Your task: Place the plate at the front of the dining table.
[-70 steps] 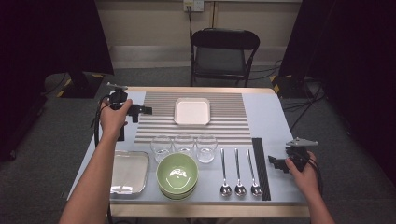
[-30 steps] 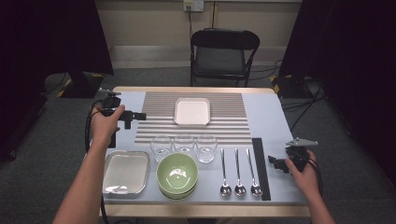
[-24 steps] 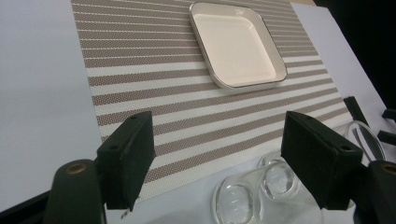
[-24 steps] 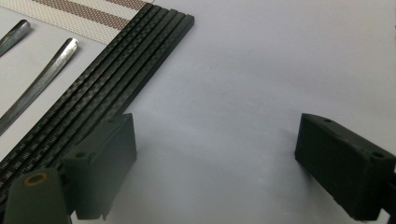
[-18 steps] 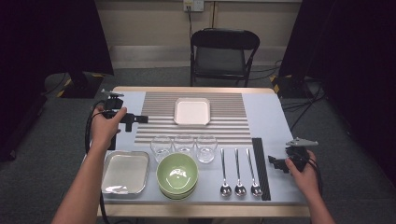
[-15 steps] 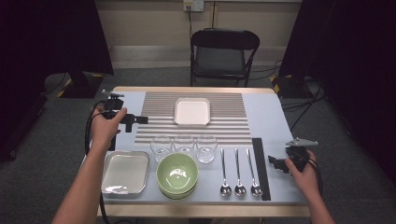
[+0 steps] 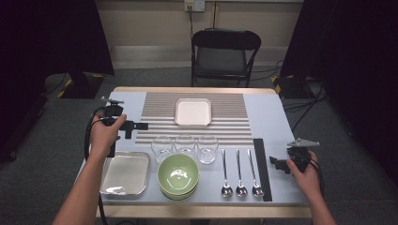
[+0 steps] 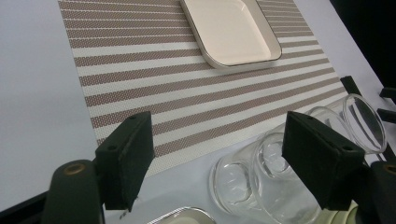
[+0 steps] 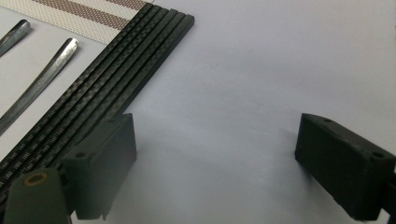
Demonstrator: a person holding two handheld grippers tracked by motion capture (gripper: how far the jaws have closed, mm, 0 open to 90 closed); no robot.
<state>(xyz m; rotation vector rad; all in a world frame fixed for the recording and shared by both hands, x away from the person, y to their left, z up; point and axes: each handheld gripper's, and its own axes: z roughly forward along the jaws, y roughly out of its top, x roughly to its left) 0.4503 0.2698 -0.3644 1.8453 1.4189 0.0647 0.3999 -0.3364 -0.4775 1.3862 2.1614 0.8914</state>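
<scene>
From the high view I have my left gripper at the left of the frame, over the pale table just off the left edge of the striped placemat, with its jaws pointing toward the frame's right. In the left gripper view the two black jaws stand wide apart with nothing between them, and past them I see the placemat running across the upper half of the frame. The nearest things to this gripper are the three clear glasses, in the lower right of that view, standing close in a row; in the high view they sit in the middle of the frame, just below the placemat's lower edge. The white square dish lies on the placemat in the upper middle of the high view and at the top of the left gripper view. Below the glasses, the green bowl sits at bottom centre, with the metal tray to its left, under my left forearm. My right gripper rests low at the right of the high view, just right of the black slatted strip. Its own view shows its jaws spread apart over bare table, holding nothing, the strip running diagonally at upper left and the handles of the spoons beyond it.
</scene>
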